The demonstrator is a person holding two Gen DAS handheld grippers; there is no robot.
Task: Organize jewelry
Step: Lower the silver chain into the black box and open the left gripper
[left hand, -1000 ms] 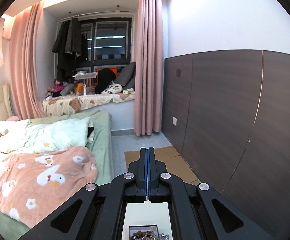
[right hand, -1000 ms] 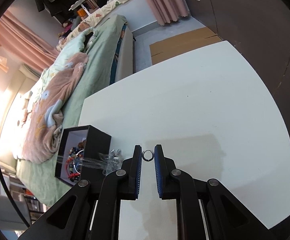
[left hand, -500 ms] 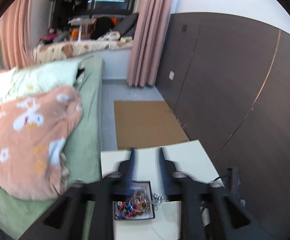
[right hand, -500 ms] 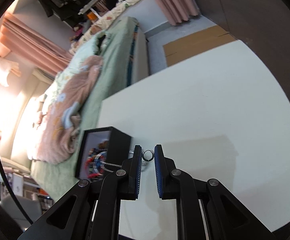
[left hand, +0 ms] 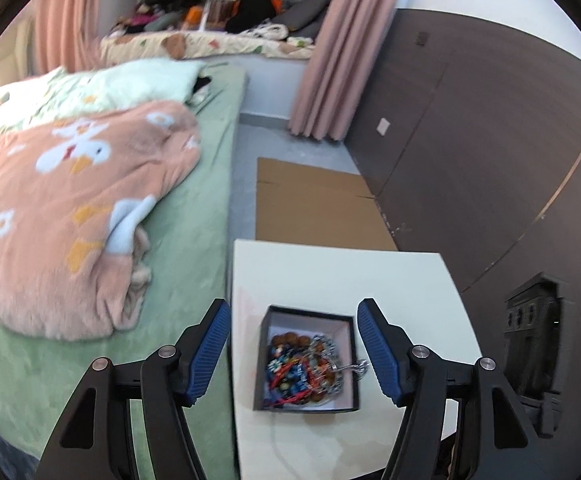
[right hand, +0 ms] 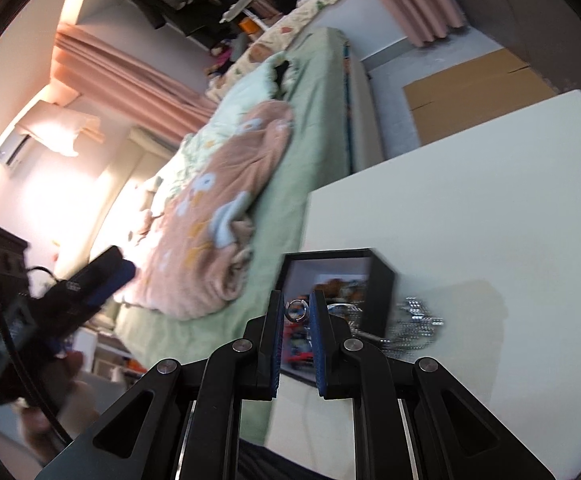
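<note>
A black jewelry box [left hand: 306,360] full of mixed beads and chains stands on the white table [left hand: 342,276]. My left gripper [left hand: 292,344] is wide open, its jaws either side of the box and above it. A silver chain [left hand: 354,367] hangs over the box's right rim. My right gripper [right hand: 296,310] is shut on a small silver ring [right hand: 295,309] and holds it over the open box [right hand: 338,280]. A silver chain [right hand: 418,318] lies on the table beside the box. The left gripper [right hand: 102,280] shows at far left.
A bed with a green sheet and a pink blanket [left hand: 74,208] runs along the table's left edge. Flat cardboard [left hand: 314,208] lies on the floor beyond the table. A dark panelled wall [left hand: 490,140] is on the right.
My left gripper opened from shut and tipped down over the box. My right gripper carried the ring left from above the bare table to above the box.
</note>
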